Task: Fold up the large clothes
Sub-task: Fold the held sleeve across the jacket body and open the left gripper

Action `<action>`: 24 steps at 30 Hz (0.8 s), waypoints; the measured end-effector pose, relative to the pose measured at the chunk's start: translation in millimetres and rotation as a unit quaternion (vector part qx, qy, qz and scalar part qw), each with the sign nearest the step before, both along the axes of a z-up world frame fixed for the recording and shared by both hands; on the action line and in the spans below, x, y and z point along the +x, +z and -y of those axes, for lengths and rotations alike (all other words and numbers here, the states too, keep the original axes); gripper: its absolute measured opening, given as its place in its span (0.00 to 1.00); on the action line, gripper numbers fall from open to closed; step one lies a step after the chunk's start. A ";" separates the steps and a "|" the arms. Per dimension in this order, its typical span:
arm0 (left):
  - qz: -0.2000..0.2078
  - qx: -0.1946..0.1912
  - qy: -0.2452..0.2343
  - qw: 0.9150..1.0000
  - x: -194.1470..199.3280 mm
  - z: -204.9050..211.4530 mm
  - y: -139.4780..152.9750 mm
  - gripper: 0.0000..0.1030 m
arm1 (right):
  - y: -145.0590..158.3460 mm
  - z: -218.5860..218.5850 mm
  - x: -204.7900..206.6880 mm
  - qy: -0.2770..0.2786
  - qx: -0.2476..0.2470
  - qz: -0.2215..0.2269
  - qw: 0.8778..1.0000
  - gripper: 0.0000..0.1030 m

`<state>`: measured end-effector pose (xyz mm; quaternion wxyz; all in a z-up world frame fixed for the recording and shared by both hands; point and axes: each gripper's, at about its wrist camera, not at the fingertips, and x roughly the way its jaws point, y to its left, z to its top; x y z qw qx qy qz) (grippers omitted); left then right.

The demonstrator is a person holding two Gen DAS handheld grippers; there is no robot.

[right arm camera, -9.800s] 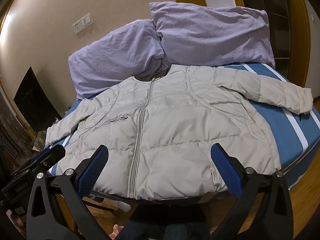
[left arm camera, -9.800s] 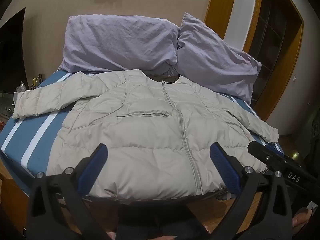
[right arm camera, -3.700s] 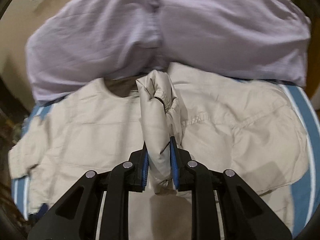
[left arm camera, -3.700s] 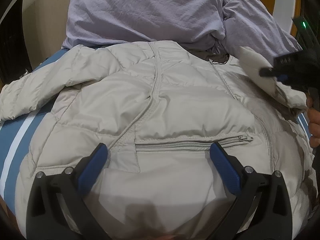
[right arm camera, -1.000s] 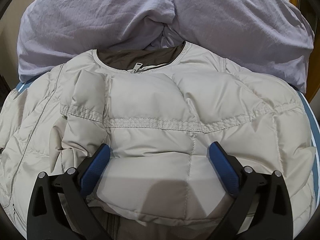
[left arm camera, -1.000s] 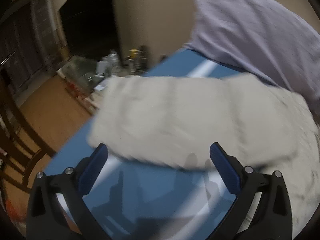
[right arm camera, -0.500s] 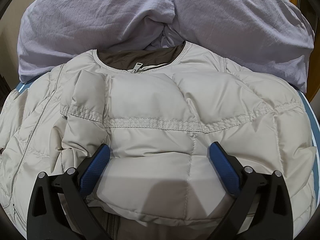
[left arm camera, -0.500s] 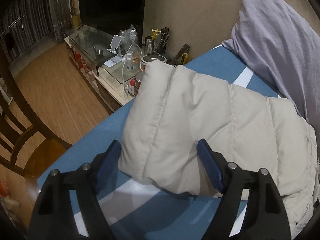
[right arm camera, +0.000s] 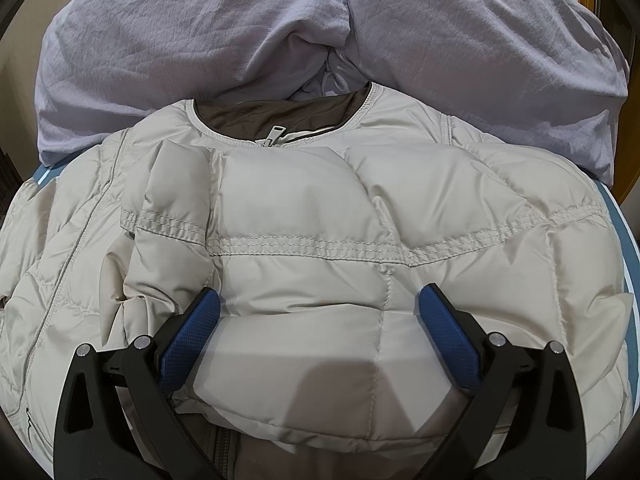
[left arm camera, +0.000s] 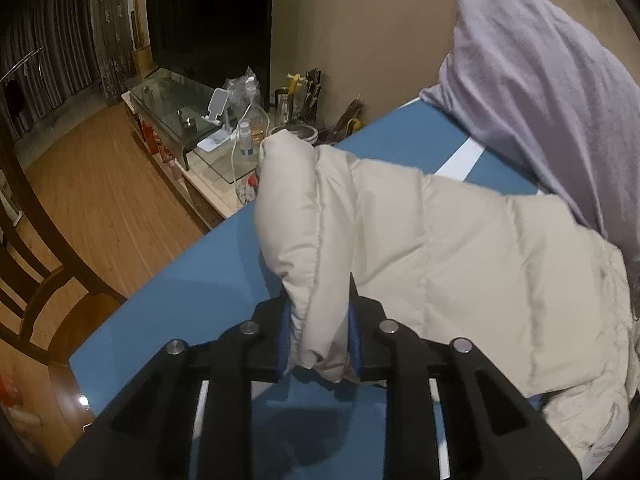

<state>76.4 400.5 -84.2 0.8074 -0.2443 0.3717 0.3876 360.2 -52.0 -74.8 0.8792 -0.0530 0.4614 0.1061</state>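
We see the left claw (left arm camera: 318, 330) pinching the cuff end of the beige quilted puffer jacket's sleeve (left arm camera: 304, 216); its jaws have just been closing, and the blue pads (left arm camera: 283, 334) now press on the bunched fabric between them. The sleeve runs up and away from the claw over the blue bed cover with white stripes (left arm camera: 192, 292), and behind it to the right leans a lilac pillow (left arm camera: 540, 80). Past the bed's edge stand a cluttered glass-topped side cabinet (left arm camera: 180, 120) on a wooden floor (left arm camera: 92, 184), and a dark wooden chair (left arm camera: 36, 264) at the left.

In the right wrist view the beige quilted puffer jacket (right arm camera: 300, 240) lies on the bed below two lilac pillows (right arm camera: 320, 32), its neckline and zipper pull (right arm camera: 276, 134) towards them. The other sleeve (right arm camera: 360, 216) is folded across the chest. The right claw (right arm camera: 318, 338) stands spread wide over that folded sleeve, its blue pads (right arm camera: 188, 336) on either side of the padded fabric, not squeezing it.
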 end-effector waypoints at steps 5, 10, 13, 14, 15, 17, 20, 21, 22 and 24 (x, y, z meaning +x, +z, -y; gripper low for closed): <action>0.037 0.006 -0.010 0.999 3.5 13.9 30.6 0.21 | 0.4 0.0 -0.8 0.000 0.000 0.000 1.000 0.99; 0.057 0.034 -0.045 0.997 18.8 47.1 71.3 0.21 | 1.5 -0.8 -1.5 0.003 -0.004 -0.002 1.000 0.99; 0.073 0.048 -0.072 0.994 28.7 70.0 92.5 0.21 | 7.8 -0.4 -6.0 0.010 -0.007 -0.013 1.000 0.99; 0.080 0.053 -0.086 0.992 32.6 81.2 101.4 0.21 | 10.7 0.6 -7.9 0.013 -0.004 -0.017 1.000 0.99; 0.085 0.055 -0.095 0.990 35.7 88.3 106.6 0.21 | 14.1 1.9 -10.1 0.015 0.000 -0.021 1.000 0.99; 0.093 0.055 -0.115 0.987 44.1 106.5 116.0 0.21 | 23.6 6.2 -17.3 0.023 0.010 -0.028 0.999 0.99; 0.099 0.056 -0.151 0.982 62.0 142.1 129.9 0.21 | 38.5 13.8 -27.7 0.037 0.018 -0.025 0.999 0.99; 0.102 0.055 -0.160 0.980 65.4 150.8 132.9 0.21 | 42.8 16.7 -30.5 0.038 0.019 -0.022 0.999 0.99; 0.108 0.054 -0.175 0.977 71.5 163.9 137.9 0.21 | 48.0 23.4 -34.7 0.036 0.023 -0.015 0.999 0.99; 0.116 0.055 -0.197 0.972 82.5 186.2 145.2 0.21 | 55.7 37.7 -40.5 0.029 0.030 -0.005 0.999 0.99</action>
